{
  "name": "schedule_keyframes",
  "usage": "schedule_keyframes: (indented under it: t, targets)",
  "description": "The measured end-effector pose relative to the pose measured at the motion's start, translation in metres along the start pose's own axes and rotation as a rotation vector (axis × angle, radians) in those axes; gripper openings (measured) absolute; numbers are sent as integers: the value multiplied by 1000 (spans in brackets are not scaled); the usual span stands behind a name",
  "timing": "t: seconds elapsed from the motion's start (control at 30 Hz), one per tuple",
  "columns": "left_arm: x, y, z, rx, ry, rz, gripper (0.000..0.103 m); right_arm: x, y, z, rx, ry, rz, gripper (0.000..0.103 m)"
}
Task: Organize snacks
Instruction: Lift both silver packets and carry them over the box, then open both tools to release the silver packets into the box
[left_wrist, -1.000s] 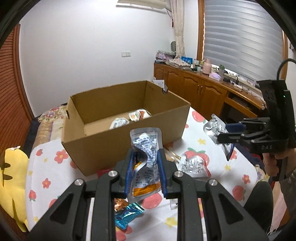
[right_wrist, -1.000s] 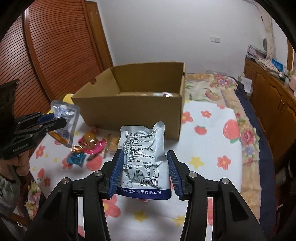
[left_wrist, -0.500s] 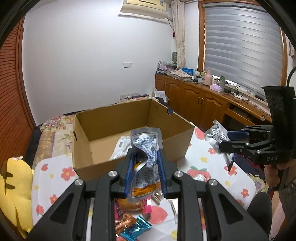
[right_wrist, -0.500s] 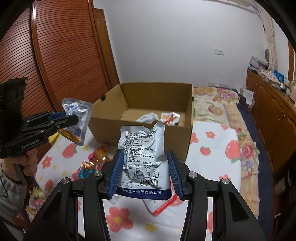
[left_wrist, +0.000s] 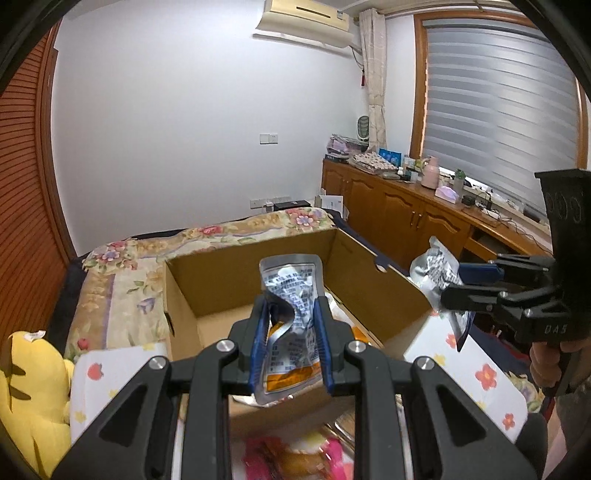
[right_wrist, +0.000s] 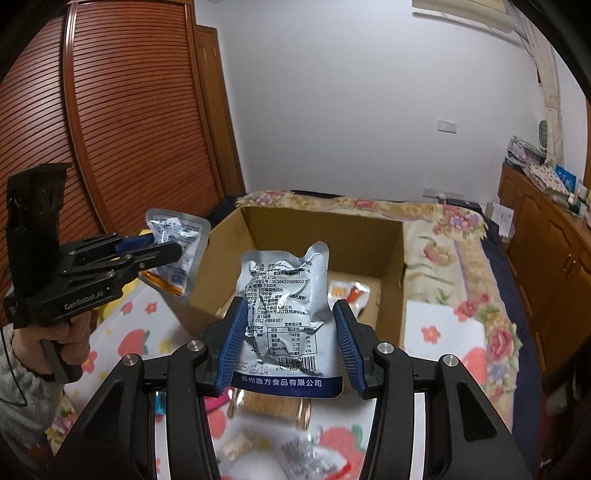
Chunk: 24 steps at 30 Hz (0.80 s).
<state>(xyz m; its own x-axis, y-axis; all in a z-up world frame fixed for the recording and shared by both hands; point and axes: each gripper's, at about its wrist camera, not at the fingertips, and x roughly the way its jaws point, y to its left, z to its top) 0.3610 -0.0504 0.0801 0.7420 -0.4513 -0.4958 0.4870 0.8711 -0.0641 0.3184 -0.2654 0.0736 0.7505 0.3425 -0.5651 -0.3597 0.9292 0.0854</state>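
Note:
My left gripper (left_wrist: 290, 341) is shut on a crumpled silver snack pouch with an orange bottom (left_wrist: 291, 325), held above the near edge of the open cardboard box (left_wrist: 373, 295). My right gripper (right_wrist: 288, 347) is shut on a flat silver pouch with a blue bottom band (right_wrist: 286, 321), held above the box's (right_wrist: 321, 236) near side. Each gripper also shows in the other's view, the right one (left_wrist: 458, 288) at the box's right, the left one (right_wrist: 162, 251) at its left. An orange and silver packet (right_wrist: 349, 291) lies inside the box.
The box stands on a white cloth with fruit and flower print (right_wrist: 436, 332). Loose snacks lie in front of it, a golden wafer pack (right_wrist: 271, 408) and pink wrappers (left_wrist: 295, 458). A yellow plush (left_wrist: 26, 391) sits left. Wooden cabinets (left_wrist: 399, 206) line the right wall.
Both grippers have risen and moved forward with their pouches, from above the cloth in front of the box to over its near edge. The box's inside has come into view.

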Motion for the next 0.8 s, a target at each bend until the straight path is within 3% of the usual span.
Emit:
schedule_keyframes:
  t: [0.33,0.8]
  targets:
    - [53,31,8,-31,30,16,22,52,-11,19,-24,19,-18,49]
    - [93,31,-11,-25,115,33,23,117,-30,5,-10,108,-61,49]
